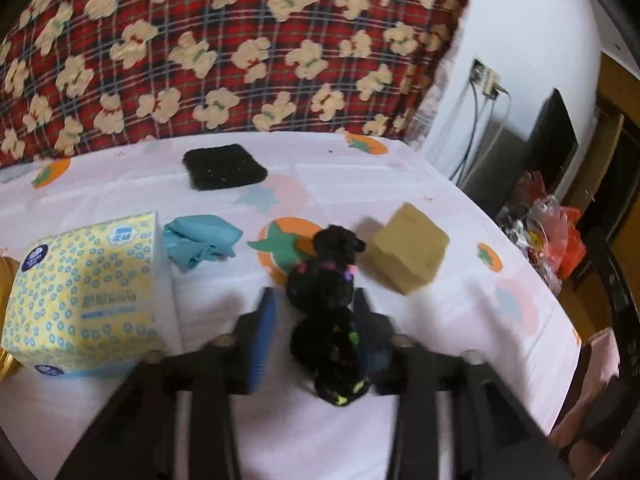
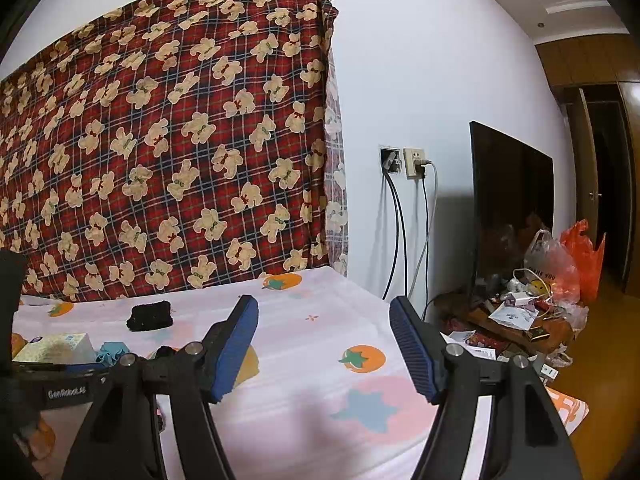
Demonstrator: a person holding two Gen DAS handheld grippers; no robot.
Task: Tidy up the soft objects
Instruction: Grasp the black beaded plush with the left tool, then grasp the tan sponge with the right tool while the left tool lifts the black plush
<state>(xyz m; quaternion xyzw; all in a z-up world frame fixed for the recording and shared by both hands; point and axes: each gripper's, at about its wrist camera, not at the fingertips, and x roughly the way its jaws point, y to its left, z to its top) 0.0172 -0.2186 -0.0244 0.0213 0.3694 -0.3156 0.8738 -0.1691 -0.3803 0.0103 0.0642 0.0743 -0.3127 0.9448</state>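
In the left wrist view a black fuzzy plush toy [image 1: 326, 308] with small coloured specks lies on the white fruit-print tablecloth [image 1: 460, 308]. My left gripper [image 1: 316, 300] has its blue-padded fingers [image 1: 262, 332] on either side of the toy; the right pad touches it, a small gap shows at the left pad. A tan sponge block [image 1: 408, 248], a folded teal cloth [image 1: 200, 240] and a black flat pad [image 1: 224, 166] lie beyond. My right gripper [image 2: 324, 312] is open and empty above the table.
A yellow patterned tissue box [image 1: 84, 296] stands at the left. A red plaid bear-print cloth [image 1: 240, 48] hangs behind the table. The table's right edge [image 2: 576, 408] drops to a cluttered low stand with plastic bags [image 2: 560, 264] and a dark screen [image 2: 508, 208].
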